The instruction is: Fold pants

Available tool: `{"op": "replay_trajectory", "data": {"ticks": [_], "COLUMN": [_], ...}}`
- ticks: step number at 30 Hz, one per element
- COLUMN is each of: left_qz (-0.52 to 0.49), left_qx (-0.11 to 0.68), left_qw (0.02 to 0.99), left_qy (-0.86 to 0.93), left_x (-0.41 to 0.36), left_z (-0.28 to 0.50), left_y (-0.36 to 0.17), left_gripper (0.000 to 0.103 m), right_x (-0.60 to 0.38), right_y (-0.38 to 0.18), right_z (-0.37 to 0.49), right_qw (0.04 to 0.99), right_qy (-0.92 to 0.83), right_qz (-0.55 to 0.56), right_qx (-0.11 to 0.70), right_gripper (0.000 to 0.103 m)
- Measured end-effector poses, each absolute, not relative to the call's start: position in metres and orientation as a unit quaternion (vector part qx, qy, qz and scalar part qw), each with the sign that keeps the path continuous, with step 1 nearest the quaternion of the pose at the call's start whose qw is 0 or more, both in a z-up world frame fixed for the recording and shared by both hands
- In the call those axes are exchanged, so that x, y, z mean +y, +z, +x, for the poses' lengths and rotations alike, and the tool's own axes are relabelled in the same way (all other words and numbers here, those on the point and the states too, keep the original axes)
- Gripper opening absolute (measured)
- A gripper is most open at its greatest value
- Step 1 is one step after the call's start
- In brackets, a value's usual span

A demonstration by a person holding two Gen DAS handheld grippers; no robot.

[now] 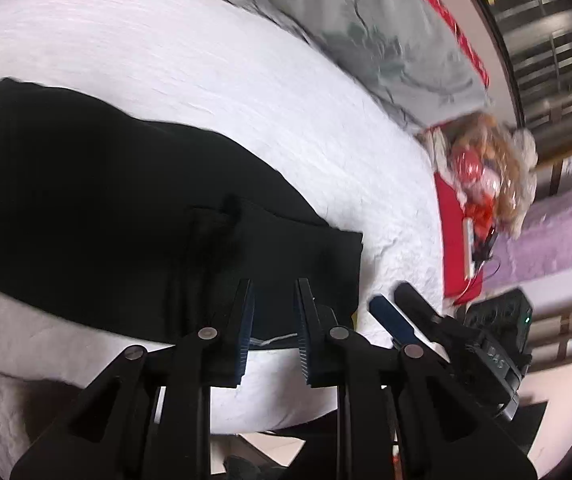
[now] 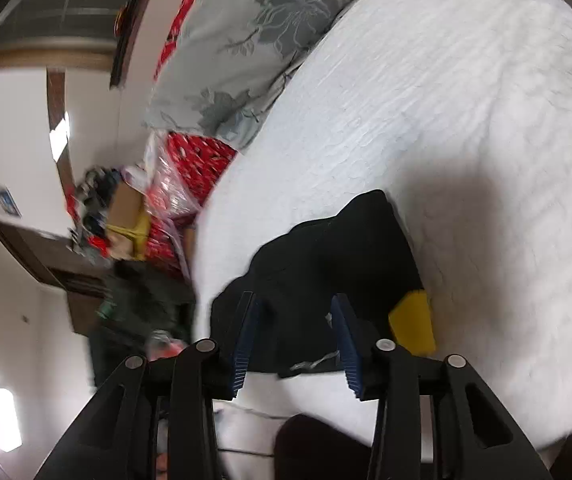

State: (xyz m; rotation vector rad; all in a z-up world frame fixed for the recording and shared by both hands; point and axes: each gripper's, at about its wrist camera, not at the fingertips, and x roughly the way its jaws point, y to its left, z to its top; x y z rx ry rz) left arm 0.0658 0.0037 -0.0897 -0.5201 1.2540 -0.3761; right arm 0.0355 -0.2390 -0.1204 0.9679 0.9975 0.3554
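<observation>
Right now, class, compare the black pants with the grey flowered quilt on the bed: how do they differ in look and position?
The black pants are plain and dark; the grey quilt is pale with a flower pattern. The pants lie at the near edge of the white bedspread, under the open left gripper and right gripper; the quilt lies at the far side, away from both. Both rest on the bed.

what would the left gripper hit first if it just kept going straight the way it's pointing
Most likely the black pants: the open left gripper points at their near edge on the white bedspread, with nothing visible between. Depth is hard to judge in this fisheye view.
</observation>
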Motion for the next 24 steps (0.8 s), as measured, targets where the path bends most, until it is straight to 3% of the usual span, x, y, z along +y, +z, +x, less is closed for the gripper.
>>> {"op": "replay_trajectory", "data": {"ticks": [3, 4, 5, 7, 8, 9, 14, 22, 24], "left_qz": [-0.21, -0.2, -0.201, -0.214, -0.225, -0.238, -0.239, -0.256, -0.257], "left_qx": [0.593, 0.601, 0.593, 0.589, 0.588, 0.581, 0.565, 0.584, 0.587], "left_qw": [0.763, 0.761, 0.767, 0.766, 0.762, 0.761, 0.774, 0.756, 0.753], "left_qy": [-0.148, -0.14, -0.143, -0.146, -0.15, -0.161, -0.156, -0.146, -0.152], "left_x": [-0.003, -0.004, -0.003, 0.0, 0.002, 0.004, 0.005, 0.012, 0.018], "left_z": [0.071, 0.072, 0.071, 0.069, 0.069, 0.068, 0.075, 0.08, 0.077], "left_y": [-0.115, -0.128, -0.133, -0.127, -0.122, -0.116, -0.109, -0.128, -0.122], "left_gripper": [0.018, 0.017, 0.017, 0.017, 0.017, 0.017, 0.019, 0.019, 0.019], "right_x": [-0.241, -0.245, -0.25, -0.259, -0.262, -0.264, -0.263, -0.247, -0.246], "right_y": [-0.145, -0.164, -0.175, -0.181, -0.178, -0.17, -0.144, -0.163, -0.152], "right_z": [0.036, 0.035, 0.032, 0.03, 0.03, 0.03, 0.048, 0.066, 0.063], "right_qw": [0.766, 0.761, 0.759, 0.752, 0.748, 0.749, 0.776, 0.775, 0.779], "right_qy": [0.125, 0.108, 0.1, 0.105, 0.108, 0.115, 0.137, 0.107, 0.11], "right_qz": [0.415, 0.408, 0.403, 0.417, 0.423, 0.427, 0.403, 0.37, 0.36], "right_qx": [0.474, 0.493, 0.502, 0.5, 0.5, 0.493, 0.465, 0.501, 0.501], "right_gripper": [0.035, 0.025, 0.0, 0.0, 0.008, 0.009, 0.013, 0.01, 0.017]}}
